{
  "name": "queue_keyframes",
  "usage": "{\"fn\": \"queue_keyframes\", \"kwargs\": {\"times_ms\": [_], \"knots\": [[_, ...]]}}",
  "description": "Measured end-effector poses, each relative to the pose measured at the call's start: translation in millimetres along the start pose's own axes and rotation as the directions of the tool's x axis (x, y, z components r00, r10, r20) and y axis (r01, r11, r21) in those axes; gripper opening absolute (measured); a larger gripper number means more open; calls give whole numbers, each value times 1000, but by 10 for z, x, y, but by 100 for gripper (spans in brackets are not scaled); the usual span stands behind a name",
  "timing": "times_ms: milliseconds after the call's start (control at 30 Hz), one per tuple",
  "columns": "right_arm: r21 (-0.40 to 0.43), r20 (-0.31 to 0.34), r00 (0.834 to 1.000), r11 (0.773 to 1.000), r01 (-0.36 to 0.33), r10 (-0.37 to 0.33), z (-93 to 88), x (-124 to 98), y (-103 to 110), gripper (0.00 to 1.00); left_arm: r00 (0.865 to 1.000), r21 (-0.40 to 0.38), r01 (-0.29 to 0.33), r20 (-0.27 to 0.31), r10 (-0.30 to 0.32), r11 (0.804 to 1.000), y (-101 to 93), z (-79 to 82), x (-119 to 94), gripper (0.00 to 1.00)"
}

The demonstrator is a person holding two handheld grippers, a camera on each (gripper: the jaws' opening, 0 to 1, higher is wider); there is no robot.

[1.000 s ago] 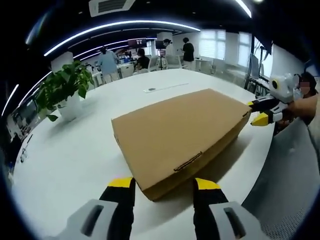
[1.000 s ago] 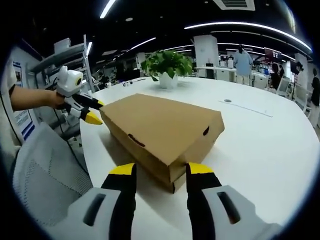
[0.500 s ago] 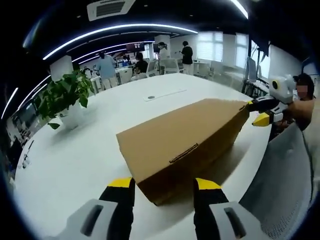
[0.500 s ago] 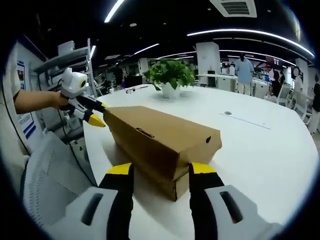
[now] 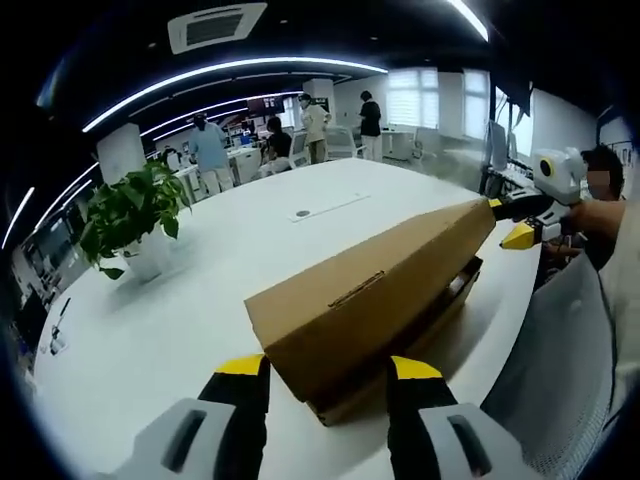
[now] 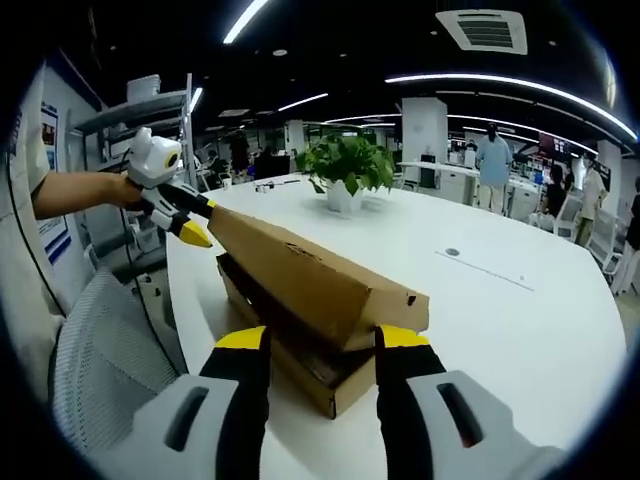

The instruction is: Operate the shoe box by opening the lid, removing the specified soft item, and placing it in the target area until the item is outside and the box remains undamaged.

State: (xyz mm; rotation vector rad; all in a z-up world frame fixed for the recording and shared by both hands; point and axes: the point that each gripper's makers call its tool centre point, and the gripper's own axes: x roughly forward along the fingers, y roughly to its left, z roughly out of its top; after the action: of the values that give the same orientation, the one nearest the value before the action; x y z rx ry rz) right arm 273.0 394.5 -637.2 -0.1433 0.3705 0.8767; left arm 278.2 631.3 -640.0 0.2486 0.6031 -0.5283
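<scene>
In the left gripper view, a leafy potted plant [image 5: 128, 215] in a white pot stands at the left on the smooth white table [image 5: 200, 290]. The plain brown cardboard shoe box [image 5: 400, 320] lies near the table's edge, its flat lid [image 5: 370, 290] tilted up along one long side, showing a dark gap over the base. The left gripper [image 5: 325, 380] has its yellow-tipped black jaws spread wide at the box's near end, gripping nothing. At the right, the right gripper [image 5: 515, 228] meets the lid's far corner.

In the right gripper view, a grey mesh chair back [image 6: 105, 350] sits at the left. The right gripper [image 6: 320, 350] likewise stands wide apart, empty, jaws flanking the box corner.
</scene>
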Motion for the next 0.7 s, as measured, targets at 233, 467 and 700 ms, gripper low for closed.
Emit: {"fn": "queue_keyframes", "kwargs": {"times_ms": [233,467,700], "knots": [[-16,40,999,1000,13,-13,184,6,-74,40,998,8,-20,59,20,1000,93,225,-16,48],[-38,80,996,999,33,-30,394,46,-206,40,993,14,-44,111,42,999,213,421,14,48],[-41,111,993,998,51,-47,551,102,-322,40,985,4,-86,153,84,996,360,604,82,44]]}}
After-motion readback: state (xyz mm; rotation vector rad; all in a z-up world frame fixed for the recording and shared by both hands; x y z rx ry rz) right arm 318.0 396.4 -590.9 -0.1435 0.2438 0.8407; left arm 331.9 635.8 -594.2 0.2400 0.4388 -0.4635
